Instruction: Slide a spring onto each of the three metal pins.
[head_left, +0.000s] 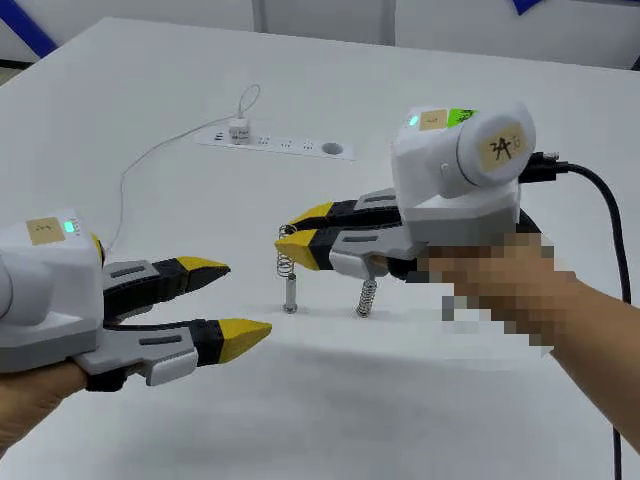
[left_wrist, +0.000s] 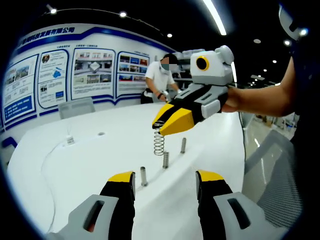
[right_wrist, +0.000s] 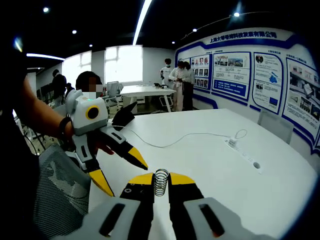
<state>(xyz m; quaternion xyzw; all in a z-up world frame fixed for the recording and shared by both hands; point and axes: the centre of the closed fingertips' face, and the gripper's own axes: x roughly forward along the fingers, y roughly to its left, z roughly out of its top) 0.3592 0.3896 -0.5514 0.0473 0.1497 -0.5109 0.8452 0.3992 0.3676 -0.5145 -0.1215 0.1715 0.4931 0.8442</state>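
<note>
We grip one coil spring above the pins; our other fingers are spread and hold nothing.
Our right gripper (head_left: 295, 233) has its yellow-tipped fingers clenched on the top of a thin wire spring (head_left: 285, 263). The spring dangles upright just over a bare steel pin (head_left: 290, 297) standing on the smooth white table (head_left: 380, 410). Near it, a second pin (head_left: 363, 311) already wears a coil. Our left gripper (head_left: 249, 297) hovers well apart, its fingers spread wide.
</note>
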